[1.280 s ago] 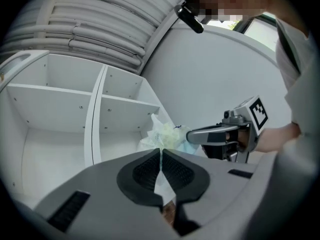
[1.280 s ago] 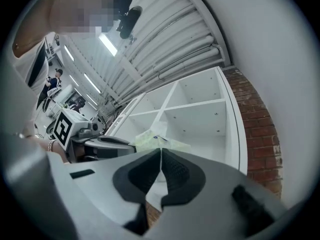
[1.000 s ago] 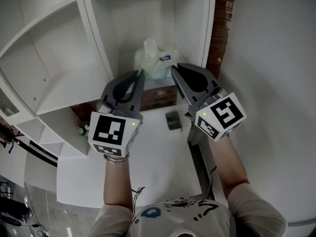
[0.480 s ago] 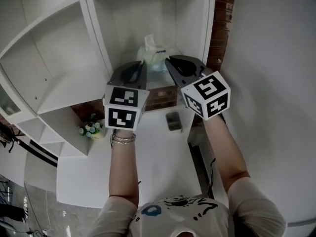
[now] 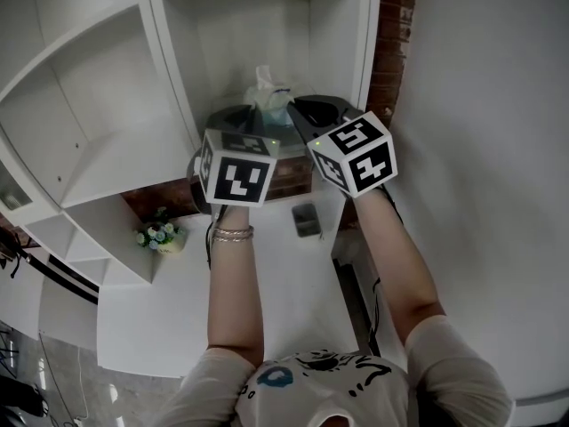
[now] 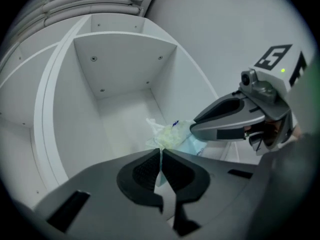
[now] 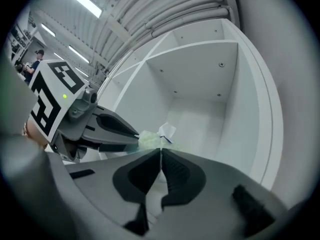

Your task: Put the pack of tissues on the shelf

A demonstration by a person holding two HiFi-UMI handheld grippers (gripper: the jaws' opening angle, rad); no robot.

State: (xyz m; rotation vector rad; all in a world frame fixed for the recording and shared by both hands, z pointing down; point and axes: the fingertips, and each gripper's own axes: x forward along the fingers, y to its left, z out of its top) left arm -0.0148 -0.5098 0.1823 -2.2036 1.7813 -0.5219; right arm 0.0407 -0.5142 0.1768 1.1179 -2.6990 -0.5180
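Observation:
The pack of tissues (image 5: pixel 269 96), pale green and blue plastic with a white tissue sticking up, hangs between my two grippers at the mouth of the upper right shelf compartment (image 5: pixel 267 25). My left gripper (image 5: pixel 252 116) is shut on the pack's left edge, and my right gripper (image 5: pixel 298 107) is shut on its right edge. In the left gripper view the closed jaws (image 6: pixel 161 154) pinch the wrapper, with the pack (image 6: pixel 177 136) just beyond and the right gripper (image 6: pixel 225 121) across it. The right gripper view shows its jaws (image 7: pixel 160 151) closed under the pack (image 7: pixel 152 138).
The white shelf unit has several open compartments, with a divider (image 5: pixel 169 69) left of the pack. A small pot of flowers (image 5: pixel 160 236) sits on a lower shelf. A dark small object (image 5: pixel 308 219) lies on the white table (image 5: pixel 178 310). A brick strip (image 5: pixel 387 52) borders the shelf's right side.
Both grippers have moved up and forward together, carrying the pack from in front of the shelf to the compartment's mouth. Their marker cubes now face the head camera.

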